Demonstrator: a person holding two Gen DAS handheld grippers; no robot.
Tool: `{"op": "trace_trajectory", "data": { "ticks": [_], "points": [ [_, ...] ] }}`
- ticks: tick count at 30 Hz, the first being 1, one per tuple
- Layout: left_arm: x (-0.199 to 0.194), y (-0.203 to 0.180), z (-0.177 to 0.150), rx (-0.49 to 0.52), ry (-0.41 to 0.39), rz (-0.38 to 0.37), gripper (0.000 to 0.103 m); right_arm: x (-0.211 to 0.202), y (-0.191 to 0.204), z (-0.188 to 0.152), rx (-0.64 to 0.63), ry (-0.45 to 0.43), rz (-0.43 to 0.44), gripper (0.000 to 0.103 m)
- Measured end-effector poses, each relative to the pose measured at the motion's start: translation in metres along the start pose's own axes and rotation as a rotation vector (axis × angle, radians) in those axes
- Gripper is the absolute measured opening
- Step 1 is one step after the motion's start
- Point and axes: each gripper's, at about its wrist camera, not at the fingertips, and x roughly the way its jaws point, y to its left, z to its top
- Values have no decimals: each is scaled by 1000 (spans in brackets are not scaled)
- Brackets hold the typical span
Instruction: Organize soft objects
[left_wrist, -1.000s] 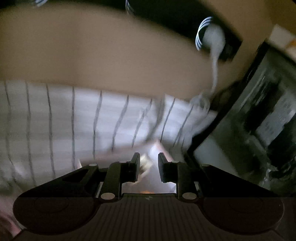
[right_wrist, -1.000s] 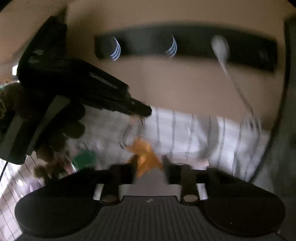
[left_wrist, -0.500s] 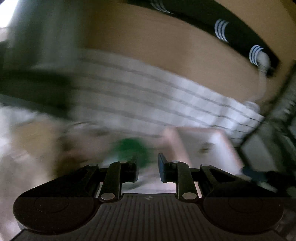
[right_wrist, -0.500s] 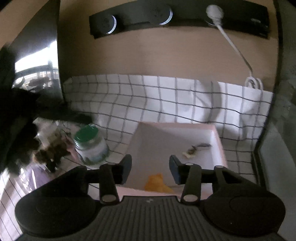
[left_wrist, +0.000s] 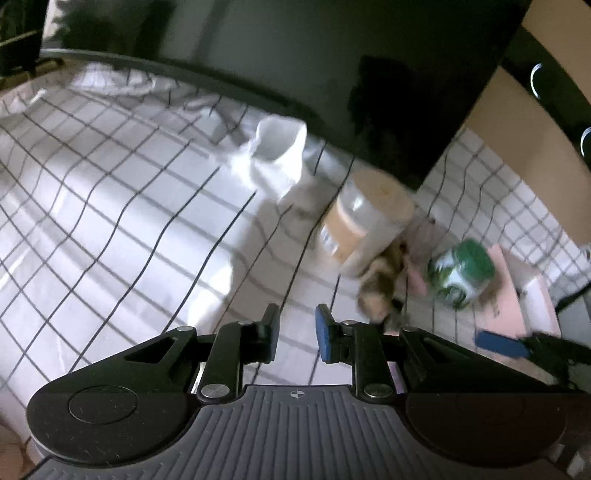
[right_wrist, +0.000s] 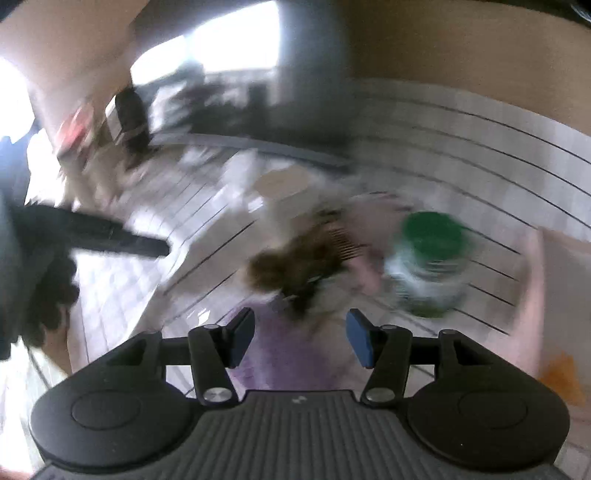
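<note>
My left gripper (left_wrist: 295, 332) sits low over the checked cloth (left_wrist: 110, 221), its jaws a narrow gap apart with nothing between them, only cloth showing through. My right gripper (right_wrist: 301, 338) has its jaws spread wide and empty; below the gap lies something pale purple (right_wrist: 284, 354), too smeared for me to name.

Just beyond my right fingers lies a brown furry lump (right_wrist: 291, 269), which I take to be a soft toy, though the blur is heavy. From the left wrist the same lump (left_wrist: 380, 284) shows just right of my right-hand fingertip, lying on the cloth. Beside it on the right stands a jar (left_wrist: 461, 275) with a green lid, near the pink tray (left_wrist: 506, 306). In the right view the jar (right_wrist: 428, 266) stands right of the toy, and the tray's rim (right_wrist: 532, 295) runs down the right edge, with an orange scrap (right_wrist: 561, 373) inside it.

Behind the toy a tan-lidded tub (left_wrist: 365, 221) touches it or nearly so. Farther back a crumpled white cloth item (left_wrist: 277, 158) sits on the check, close under the dark panel (left_wrist: 369, 74). At the left of the right view, my other gripper (right_wrist: 110, 236) juts in as a dark blurred bar.
</note>
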Motion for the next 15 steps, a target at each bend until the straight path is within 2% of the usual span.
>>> {"op": "trace_trajectory", "data": {
  "ticks": [3,6,8,12,15],
  "points": [
    [6,6,-6,39,32,-26,23,26,29,-4,-103,49,-8,56],
    [12,12,-15,10,75,-79,23,47,38,-12,-67,121,-49,57],
    [19,13,-22,-11,103,-113,23,44,46,-20,-3,118,-54,64],
    [25,14,-26,-27,69,-74,23,29,66,-27,-26,123,40,64],
    [18,13,-23,-44,49,-88,23,9,70,-26,-54,82,22,64]
  ]
}}
